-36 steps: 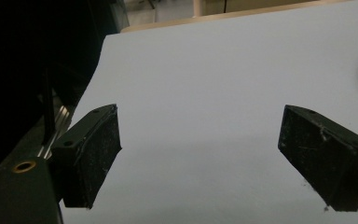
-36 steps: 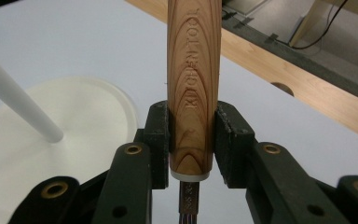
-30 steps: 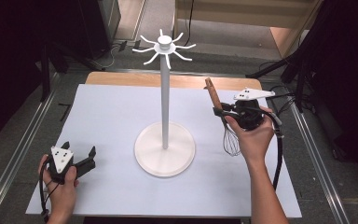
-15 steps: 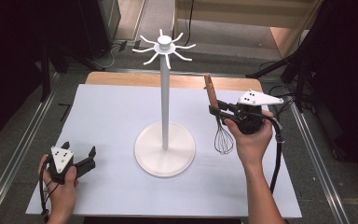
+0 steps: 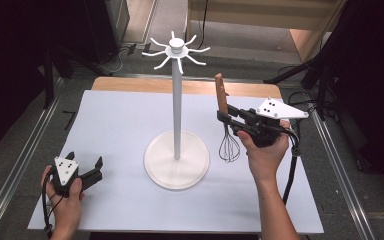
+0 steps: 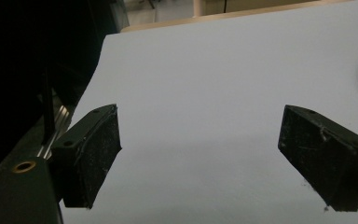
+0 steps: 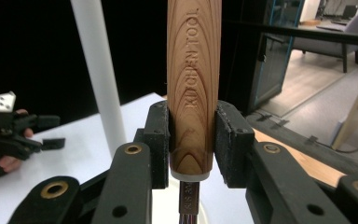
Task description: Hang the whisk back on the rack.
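Your right gripper (image 5: 228, 119): jaws pinch whisk (image 5: 225, 120) low on wooden handle, wires hanging clear of worktop (image 5: 120, 120), beside hook stand (image 5: 177, 100), probably for hanging. Your left gripper (image 5: 87, 171): jaws spread, empty, parked aside.

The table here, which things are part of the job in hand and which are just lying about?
In the job:
- wooden-handled wire whisk, clamped upright in the right gripper
- tall white stand with hooked arms on top, beside the whisk

Just about:
- left gripper, jaws open, holding nothing
- pale sheet covering the table
- dark cables on the floor beyond
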Demonstrator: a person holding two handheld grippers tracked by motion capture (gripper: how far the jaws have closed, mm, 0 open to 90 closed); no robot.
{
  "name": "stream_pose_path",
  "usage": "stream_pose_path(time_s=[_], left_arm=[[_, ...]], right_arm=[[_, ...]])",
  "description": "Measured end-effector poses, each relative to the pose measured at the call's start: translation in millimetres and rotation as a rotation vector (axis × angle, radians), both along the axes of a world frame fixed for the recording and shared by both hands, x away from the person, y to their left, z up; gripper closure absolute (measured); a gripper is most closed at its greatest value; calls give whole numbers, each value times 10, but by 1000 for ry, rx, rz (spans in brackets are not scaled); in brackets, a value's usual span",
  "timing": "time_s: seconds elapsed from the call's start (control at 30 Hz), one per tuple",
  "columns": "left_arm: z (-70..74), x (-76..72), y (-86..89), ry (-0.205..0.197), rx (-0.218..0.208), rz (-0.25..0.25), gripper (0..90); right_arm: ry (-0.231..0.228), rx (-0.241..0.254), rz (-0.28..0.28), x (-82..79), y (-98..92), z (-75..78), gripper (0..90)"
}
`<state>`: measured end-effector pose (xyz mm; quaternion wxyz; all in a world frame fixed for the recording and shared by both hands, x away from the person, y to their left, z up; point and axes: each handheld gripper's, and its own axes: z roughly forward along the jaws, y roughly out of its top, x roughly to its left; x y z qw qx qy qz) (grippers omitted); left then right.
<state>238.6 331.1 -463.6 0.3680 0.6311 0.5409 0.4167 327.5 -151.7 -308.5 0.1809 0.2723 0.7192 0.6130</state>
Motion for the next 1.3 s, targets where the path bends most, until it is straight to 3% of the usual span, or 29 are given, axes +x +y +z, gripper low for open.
stream_pose_path(time_s=[0.2, 0.5, 0.7, 1.07, 1.3], left_arm=[[0, -1, 1, 0, 0, -1, 136], [1, -1, 0, 1, 1, -1, 136], [0, -1, -1, 0, 1, -1, 136], [0, 0, -2, 0, 0, -1, 136], [0, 0, -2, 0, 0, -2, 136]], right_arm=[[-25, 40, 17, -50, 41, 37, 701], [-108, 124, 31, -169, 110, 155, 701], [-136, 160, 39, -224, 136, 214, 701], [-201, 186, 57, -316, 223, 356, 700], [-213, 200, 72, -343, 276, 412, 701]])
